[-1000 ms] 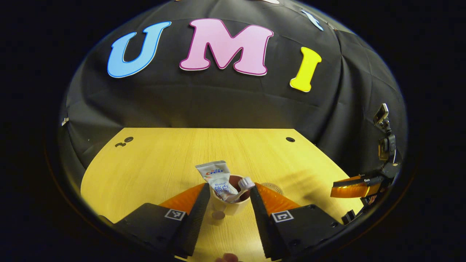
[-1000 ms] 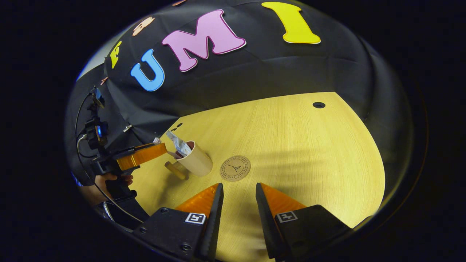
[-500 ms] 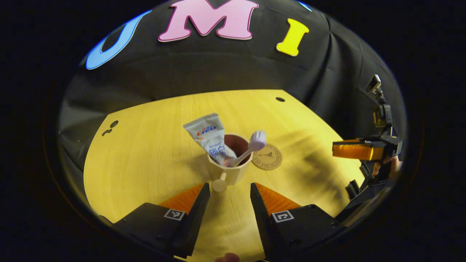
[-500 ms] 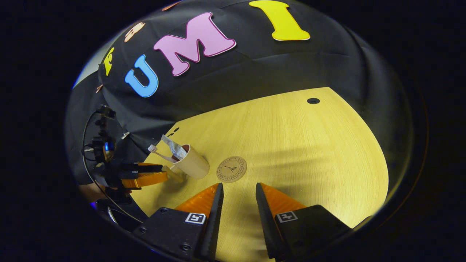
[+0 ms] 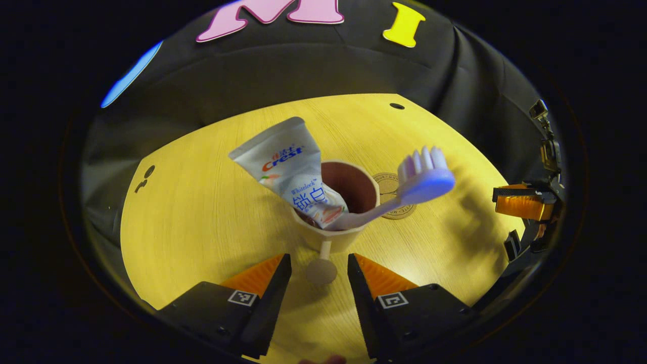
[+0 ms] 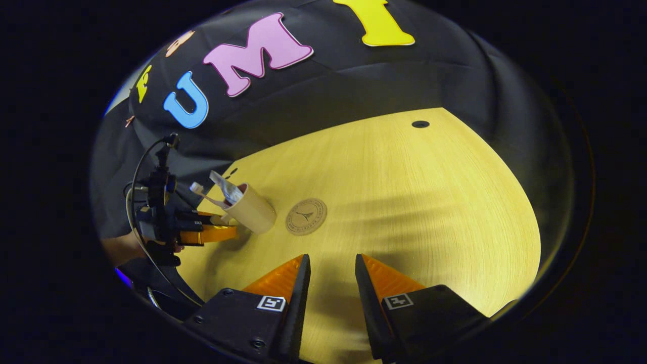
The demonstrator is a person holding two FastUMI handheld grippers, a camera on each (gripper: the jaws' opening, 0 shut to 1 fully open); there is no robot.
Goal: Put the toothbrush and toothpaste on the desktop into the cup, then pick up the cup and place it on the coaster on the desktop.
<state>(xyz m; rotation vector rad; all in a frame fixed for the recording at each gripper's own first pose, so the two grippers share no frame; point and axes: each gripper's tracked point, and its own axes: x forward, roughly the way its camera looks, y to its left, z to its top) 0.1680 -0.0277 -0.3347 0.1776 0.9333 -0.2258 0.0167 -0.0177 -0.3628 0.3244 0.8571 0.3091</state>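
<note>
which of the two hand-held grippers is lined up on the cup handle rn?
The left hand-held gripper: its open fingers flank the cup handle knob. The right hand-held gripper hangs over bare desktop, short of the coaster.

A beige cup (image 5: pixel 333 235) with a peg handle is standing just ahead of the left gripper (image 5: pixel 318 265), holding a leaning white toothpaste (image 5: pixel 293 172) and lilac-headed toothbrush (image 5: pixel 404 189); the round coaster (image 5: pixel 391 184) is lying beyond.
</note>
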